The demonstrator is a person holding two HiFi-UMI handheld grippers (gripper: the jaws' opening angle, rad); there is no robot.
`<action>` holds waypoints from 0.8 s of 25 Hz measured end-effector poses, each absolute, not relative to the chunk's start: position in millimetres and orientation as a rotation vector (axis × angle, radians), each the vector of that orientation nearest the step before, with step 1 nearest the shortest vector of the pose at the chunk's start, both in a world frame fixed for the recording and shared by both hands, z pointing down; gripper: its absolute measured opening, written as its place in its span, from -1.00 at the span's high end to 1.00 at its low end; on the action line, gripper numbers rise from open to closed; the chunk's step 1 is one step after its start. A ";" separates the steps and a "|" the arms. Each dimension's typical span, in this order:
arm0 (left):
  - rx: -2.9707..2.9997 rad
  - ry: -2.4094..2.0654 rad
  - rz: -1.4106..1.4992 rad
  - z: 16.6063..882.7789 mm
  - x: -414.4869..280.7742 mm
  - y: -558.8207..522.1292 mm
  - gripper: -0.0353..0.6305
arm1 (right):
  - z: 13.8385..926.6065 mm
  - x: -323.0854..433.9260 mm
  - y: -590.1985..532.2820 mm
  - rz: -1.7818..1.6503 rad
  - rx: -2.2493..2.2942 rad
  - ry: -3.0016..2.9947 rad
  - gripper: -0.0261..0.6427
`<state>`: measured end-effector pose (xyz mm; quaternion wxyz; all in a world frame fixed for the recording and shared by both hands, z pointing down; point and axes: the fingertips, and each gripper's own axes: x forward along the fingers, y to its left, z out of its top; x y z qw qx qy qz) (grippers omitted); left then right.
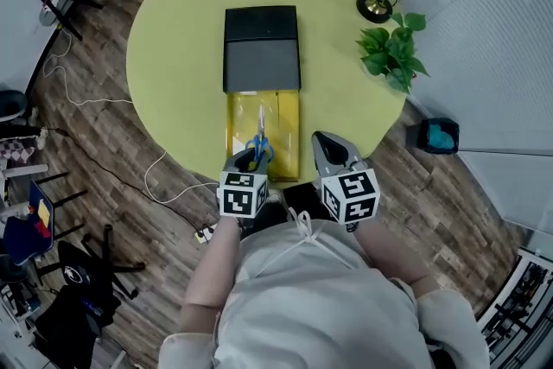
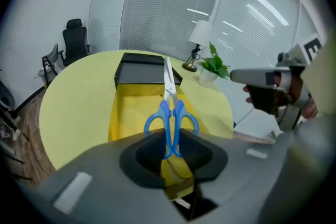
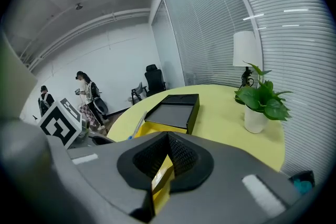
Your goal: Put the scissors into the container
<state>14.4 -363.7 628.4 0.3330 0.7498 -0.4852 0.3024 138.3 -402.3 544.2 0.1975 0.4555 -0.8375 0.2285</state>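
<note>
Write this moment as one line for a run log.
left hand-held gripper: shut on scissors | scissors: over yellow container, blades pointing away | right hand-held gripper: shut, empty

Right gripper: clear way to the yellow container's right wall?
Likely yes: the right gripper hovers beside the yellow container with nothing between; the left gripper, holding the scissors, sits over its near end.
</note>
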 end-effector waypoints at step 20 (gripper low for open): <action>1.804 -1.105 1.087 696.9 16.8 -378.7 0.65 | 557.0 146.8 -415.0 0.641 1.246 -2.323 0.92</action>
